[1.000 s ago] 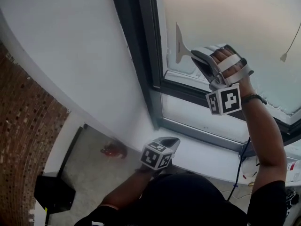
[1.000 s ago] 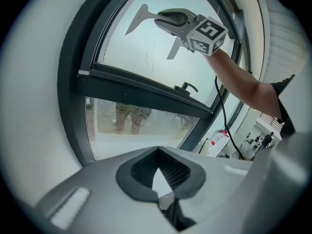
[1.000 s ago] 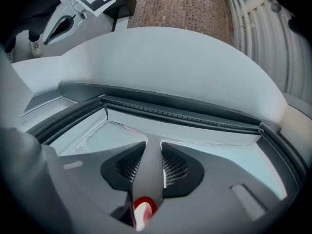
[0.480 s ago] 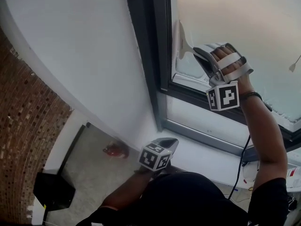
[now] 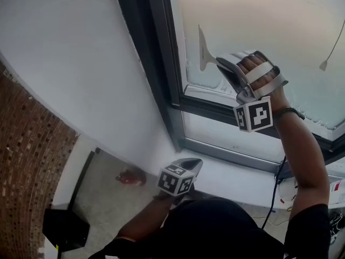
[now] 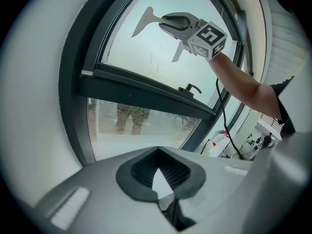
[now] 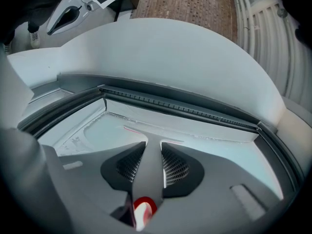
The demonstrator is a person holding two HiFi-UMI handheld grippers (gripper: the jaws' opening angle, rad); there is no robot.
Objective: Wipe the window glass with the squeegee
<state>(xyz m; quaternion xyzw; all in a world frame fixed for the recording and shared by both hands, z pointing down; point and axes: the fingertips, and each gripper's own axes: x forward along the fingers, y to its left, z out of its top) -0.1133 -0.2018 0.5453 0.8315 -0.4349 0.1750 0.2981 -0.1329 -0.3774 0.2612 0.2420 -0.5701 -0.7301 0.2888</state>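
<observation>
The squeegee (image 5: pixel 204 50) is held between the jaws of the right gripper (image 5: pixel 220 61). Its blade is laid against the window glass (image 5: pixel 269 20) near the pane's lower left corner, just beside the window frame (image 5: pixel 153 63). The left gripper (image 5: pixel 195 163) is positioned lower, before the sill (image 5: pixel 237 177) and well apart from the right gripper. A wall (image 5: pixel 70 53) is located left of the window frame.

Right gripper (image 5: pixel 220 62) holding squeegee (image 5: pixel 203 49) against window glass (image 5: pixel 259 20), left gripper (image 5: pixel 198 163) below

Grey floor (image 5: pixel 102 201) — a red thing (image 5: pixel 129 177), a black box (image 5: pixel 66 228)
</observation>
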